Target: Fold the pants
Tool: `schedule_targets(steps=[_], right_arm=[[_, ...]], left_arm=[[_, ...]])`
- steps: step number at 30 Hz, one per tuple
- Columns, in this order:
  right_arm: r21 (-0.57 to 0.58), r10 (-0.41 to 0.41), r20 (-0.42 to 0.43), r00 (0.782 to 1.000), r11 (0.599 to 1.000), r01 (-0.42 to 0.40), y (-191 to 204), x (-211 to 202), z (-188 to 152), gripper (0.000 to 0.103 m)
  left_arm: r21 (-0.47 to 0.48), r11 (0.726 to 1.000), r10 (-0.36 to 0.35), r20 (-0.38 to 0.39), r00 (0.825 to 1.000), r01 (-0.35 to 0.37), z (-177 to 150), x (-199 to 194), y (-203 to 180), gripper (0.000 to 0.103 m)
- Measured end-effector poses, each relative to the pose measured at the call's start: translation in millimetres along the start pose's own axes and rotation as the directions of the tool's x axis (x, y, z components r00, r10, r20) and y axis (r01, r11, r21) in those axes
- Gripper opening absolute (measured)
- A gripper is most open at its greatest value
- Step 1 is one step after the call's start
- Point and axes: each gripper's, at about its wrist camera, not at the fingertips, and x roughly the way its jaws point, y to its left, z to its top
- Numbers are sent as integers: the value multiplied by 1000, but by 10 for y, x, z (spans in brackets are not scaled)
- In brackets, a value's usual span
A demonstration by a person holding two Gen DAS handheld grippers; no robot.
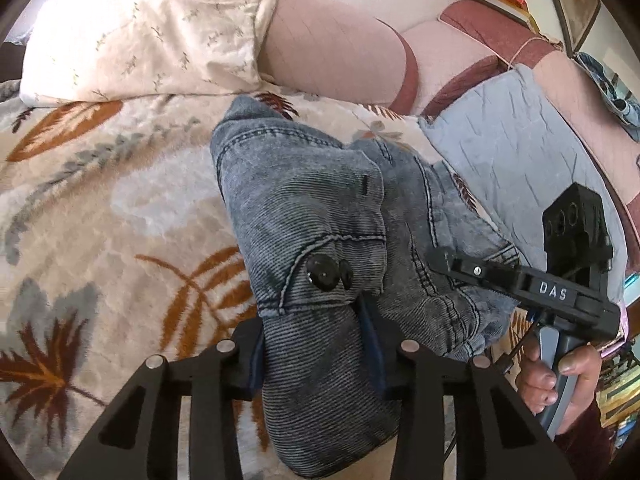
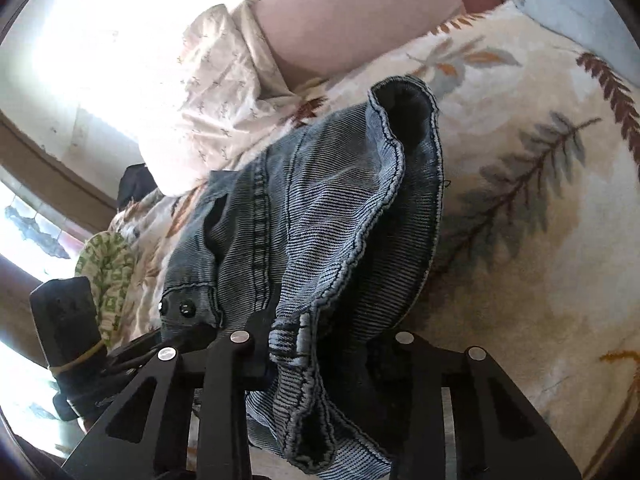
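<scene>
From my left wrist camera, the left gripper (image 1: pixel 316 364) is clamped on a thick bunch of the pants (image 1: pixel 320 220), denim filling the gap between its fingers right at the lens. My right gripper (image 2: pixel 324 364) is likewise closed on a bundle of the same pants, a belt loop (image 2: pixel 286 344) sitting just at its fingers. I count one pair of pants and two grippers; the right one also shows in the left view (image 1: pixel 520 280), touching the fabric's far edge, held by a hand (image 1: pixel 560 376). The pants are faded grey-blue denim, crumpled and bunched, with two dark buttons (image 1: pixel 328 274) at the waistband and heavy contrast stitching. They hang from both grippers, their far end on a leaf-patterned blanket (image 1: pixel 100 220). Beyond lie one cream pillow (image 1: pixel 140 28) and one grey-blue quilted cushion (image 1: pixel 500 144).
</scene>
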Motion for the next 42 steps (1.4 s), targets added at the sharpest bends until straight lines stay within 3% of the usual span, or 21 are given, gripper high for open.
schedule_targets(steps=[11, 21, 30, 42], right_arm=[[-101, 46, 78, 996, 994, -38, 477, -93, -60, 30], [-223, 130, 201, 971, 971, -84, 1014, -51, -162, 30], [-249, 104, 200, 974, 967, -53, 1082, 247, -184, 30], [-227, 59, 101, 993, 973, -35, 928, 714, -155, 30]], left_arm=[[0, 997, 79, 127, 989, -80, 44, -601, 63, 41], [11, 976, 210, 254, 944, -220, -5, -1071, 218, 41], [-5, 956, 287, 230, 930, -294, 22, -862, 363, 41], [-12, 922, 385, 152, 910, -388, -55, -511, 490, 42]])
